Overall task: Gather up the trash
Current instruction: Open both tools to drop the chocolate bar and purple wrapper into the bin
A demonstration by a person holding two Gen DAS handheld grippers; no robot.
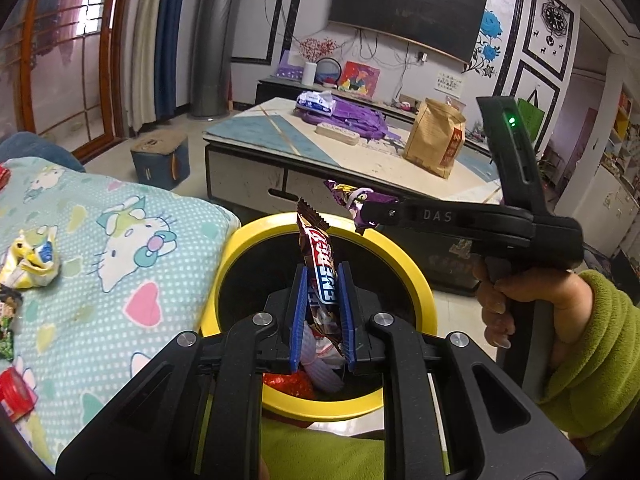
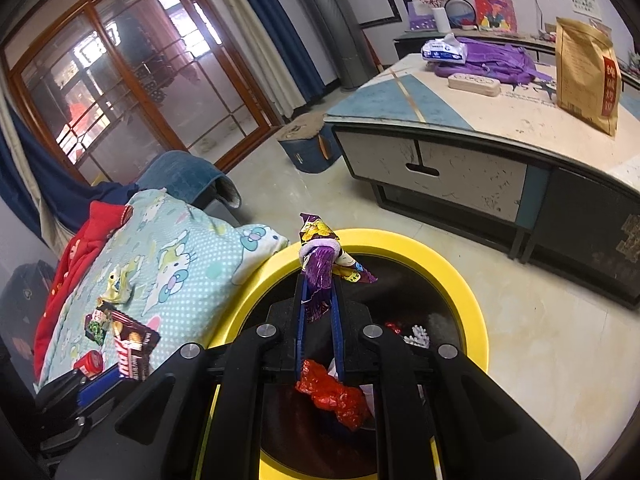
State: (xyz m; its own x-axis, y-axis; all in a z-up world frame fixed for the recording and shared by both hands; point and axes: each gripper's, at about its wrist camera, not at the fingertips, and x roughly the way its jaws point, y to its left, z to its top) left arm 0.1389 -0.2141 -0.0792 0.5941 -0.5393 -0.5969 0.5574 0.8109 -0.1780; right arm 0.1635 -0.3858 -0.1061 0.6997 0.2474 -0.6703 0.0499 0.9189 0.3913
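The left tool [image 1: 323, 276] pinches a brown wrapper [image 1: 320, 272] printed "ENERGY" between its blue fingers [image 1: 298, 312], which are pressed close on it; the wrapper stands upright, its crimped end poking above the fingertips. Directly beyond and beneath this tool is the yellow-rimmed bin [image 1: 256, 236], its dark inside holding a red crumpled wrapper [image 1: 288, 384] and some pale scraps. To the tool's left lies a cartoon-cat quilt [image 1: 120, 248] carrying a yellow crumpled wrapper [image 1: 30, 258] and a red cap [image 1: 14, 392] nearer the edge. To its right, a hand [image 1: 516, 304] in a green sleeve [image 1: 592, 360] grips the right tool's handle.

The right tool [image 2: 318, 288] is likewise closed on a purple wrapper [image 2: 318, 280], whose yellow-printed upper part fans out above the fingertips. Below this tool the same bin [image 2: 460, 280] gapes, with the red crumpled wrapper [image 2: 332, 392] lying near the tool's base and white scraps [image 2: 418, 336] to the right of it. To the tool's left, on the quilt [image 2: 192, 264], rest a brown snack packet [image 2: 132, 346], a green packet [image 2: 96, 328], a yellow wrapper [image 2: 116, 284] and the red cap [image 2: 90, 362]. Ahead and to the right stands a low bench [image 2: 460, 120] bearing a brown paper bag [image 2: 588, 72], purple cloth [image 2: 496, 60] and a tissue pack [image 2: 444, 50].
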